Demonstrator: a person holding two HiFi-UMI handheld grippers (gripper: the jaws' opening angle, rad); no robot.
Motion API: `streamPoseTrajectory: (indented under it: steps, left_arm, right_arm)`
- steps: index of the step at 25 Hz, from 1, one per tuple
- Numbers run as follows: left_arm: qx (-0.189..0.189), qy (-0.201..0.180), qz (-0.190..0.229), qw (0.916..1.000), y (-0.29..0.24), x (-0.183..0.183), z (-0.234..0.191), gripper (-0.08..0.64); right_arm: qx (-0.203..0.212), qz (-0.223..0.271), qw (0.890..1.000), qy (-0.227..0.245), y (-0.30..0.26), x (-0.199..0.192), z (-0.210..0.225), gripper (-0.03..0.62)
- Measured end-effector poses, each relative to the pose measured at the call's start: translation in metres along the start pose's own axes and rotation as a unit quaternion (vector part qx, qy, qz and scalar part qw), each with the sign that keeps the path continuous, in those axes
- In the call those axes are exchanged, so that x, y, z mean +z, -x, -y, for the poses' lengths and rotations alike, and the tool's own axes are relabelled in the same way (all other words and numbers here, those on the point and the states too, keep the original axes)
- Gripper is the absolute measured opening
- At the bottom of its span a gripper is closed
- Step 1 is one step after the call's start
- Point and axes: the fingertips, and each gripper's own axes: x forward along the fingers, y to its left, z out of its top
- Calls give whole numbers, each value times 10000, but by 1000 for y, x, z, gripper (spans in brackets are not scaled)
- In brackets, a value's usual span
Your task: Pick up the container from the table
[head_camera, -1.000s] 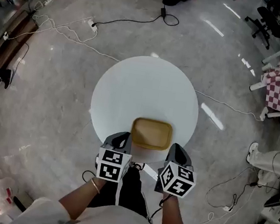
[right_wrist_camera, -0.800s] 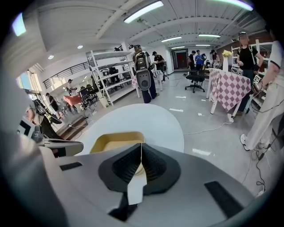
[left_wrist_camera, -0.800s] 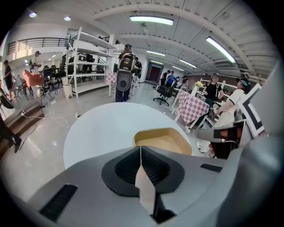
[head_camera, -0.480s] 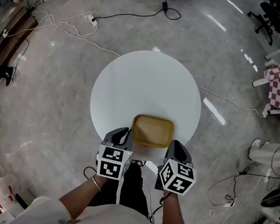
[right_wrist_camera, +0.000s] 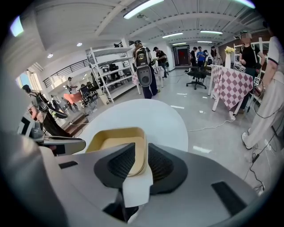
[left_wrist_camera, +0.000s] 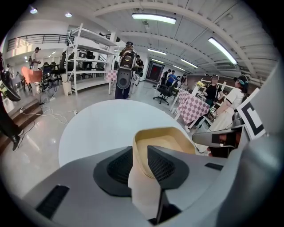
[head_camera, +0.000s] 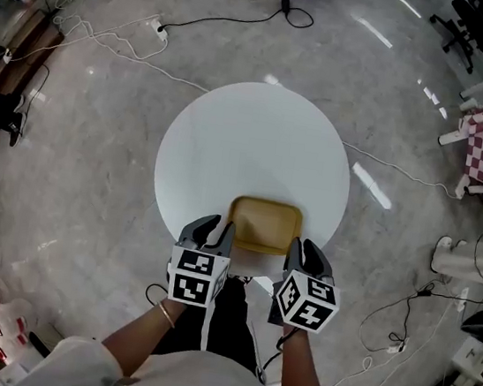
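Opening just now, the fingers of the left gripper stand apart astride the left wall of the container; a second ago they sat closed beside it. The right gripper likewise has its fingers apart, the right wall between them. The tan container rests at the six o'clock edge of the white desk, with the grippers at its eight and four o'clock.
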Motion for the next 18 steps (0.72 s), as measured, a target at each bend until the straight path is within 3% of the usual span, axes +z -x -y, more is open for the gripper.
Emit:
streamPoseTrajectory:
  steps: [18]
  left_arm:
    - [14, 236, -242, 9994, -14, -12, -7, 130]
  right_arm:
    - [0, -188, 9998, -27, -15, -8, 2, 110]
